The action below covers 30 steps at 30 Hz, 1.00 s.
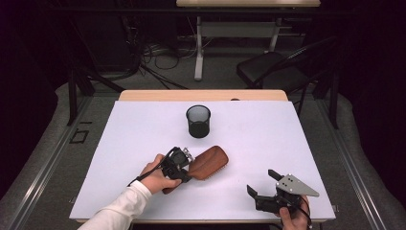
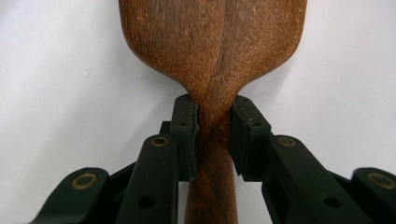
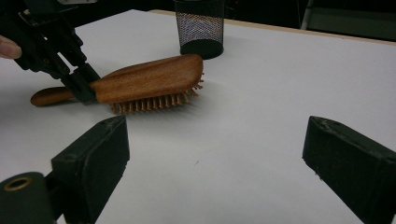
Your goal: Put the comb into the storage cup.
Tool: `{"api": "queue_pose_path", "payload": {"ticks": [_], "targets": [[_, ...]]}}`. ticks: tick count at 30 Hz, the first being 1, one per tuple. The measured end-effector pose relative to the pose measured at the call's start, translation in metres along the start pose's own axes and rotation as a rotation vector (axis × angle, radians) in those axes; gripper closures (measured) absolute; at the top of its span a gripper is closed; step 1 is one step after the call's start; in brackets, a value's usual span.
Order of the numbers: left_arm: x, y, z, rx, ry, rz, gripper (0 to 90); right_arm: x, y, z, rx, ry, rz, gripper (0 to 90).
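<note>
Hairbrush (image 1: 207, 163) lies bristles-down mid-table w/ left gripper (image 2: 214, 133) clamped on its narrow neck, right gripper (image 1: 262, 184) idle nr the front edge w/ its 2 jaws wide apart; tapered handle could slip or twist when lifted toward mesh cup (image 1: 198, 120).

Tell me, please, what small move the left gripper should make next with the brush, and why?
Probably lift it a little. The left gripper is clamped on the neck of the brush, whose bristles rest on the table; the cup stands just beyond, and the right gripper waits open, apart.
</note>
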<state>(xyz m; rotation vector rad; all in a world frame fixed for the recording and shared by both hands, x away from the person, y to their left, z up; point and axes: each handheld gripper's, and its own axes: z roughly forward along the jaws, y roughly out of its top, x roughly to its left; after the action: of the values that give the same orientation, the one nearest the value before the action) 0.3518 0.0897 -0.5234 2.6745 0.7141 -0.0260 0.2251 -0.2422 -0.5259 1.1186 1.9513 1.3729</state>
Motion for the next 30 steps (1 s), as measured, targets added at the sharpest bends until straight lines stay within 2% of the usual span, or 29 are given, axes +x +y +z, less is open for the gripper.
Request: {"api": "queue_pose_path", "payload": {"ticks": [17,30], "targets": [[-0.001,-0.007,-0.004,-0.089,-0.019,-0.028,72.8,0.0,0.0,0.0,0.0,-0.001,0.001,7.1],[-0.003,-0.015,-0.016,-0.251,0.006,-0.07,72.8,0.0,0.0,0.0,0.001,0.0,0.0,7.1]]}}
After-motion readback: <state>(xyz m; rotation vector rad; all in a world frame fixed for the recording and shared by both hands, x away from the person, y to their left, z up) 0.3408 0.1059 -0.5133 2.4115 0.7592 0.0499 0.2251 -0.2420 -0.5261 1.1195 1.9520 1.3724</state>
